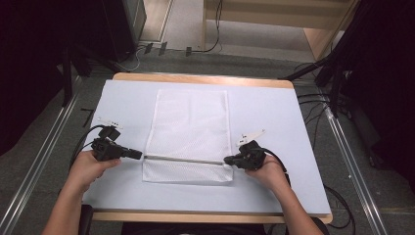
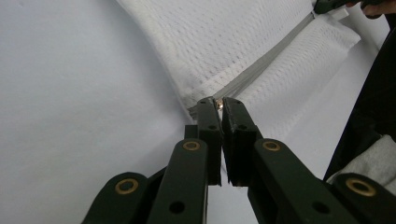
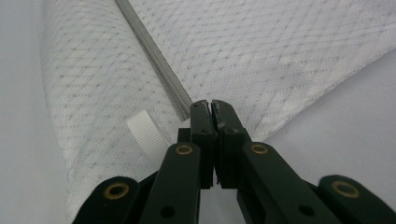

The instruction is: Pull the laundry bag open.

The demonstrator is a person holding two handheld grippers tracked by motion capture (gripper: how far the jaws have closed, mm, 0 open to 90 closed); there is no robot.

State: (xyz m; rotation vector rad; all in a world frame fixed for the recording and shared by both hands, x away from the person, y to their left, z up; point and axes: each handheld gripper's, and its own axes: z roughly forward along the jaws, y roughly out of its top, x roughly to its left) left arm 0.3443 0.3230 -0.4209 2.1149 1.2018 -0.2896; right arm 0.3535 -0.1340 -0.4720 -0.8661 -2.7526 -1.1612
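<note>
A white mesh bag (image 1: 191,127) lies flat on the pale table cover (image 1: 274,112), with a grey zipper (image 1: 183,159) running across its near end. My left gripper (image 1: 139,155) is at the zipper's left end, jaws shut on a small shiny zipper pull (image 2: 218,104) at the bag's edge. My right gripper (image 1: 226,160) is shut on the zipper's right end. In the left gripper view the zipper (image 2: 261,65) runs from my left gripper (image 2: 218,101) toward the far right gripper (image 2: 327,5). In the right gripper view the right gripper (image 3: 209,105) pinches the zipper (image 3: 154,56) beside a white ribbed loop (image 3: 142,128).
The wooden table edge (image 1: 205,215) runs along the front. Cables (image 1: 83,139) trail from both grippers off the table's sides. Metal rails (image 1: 44,156) flank the table on the floor, and a dark stand (image 1: 323,68) is at the back right.
</note>
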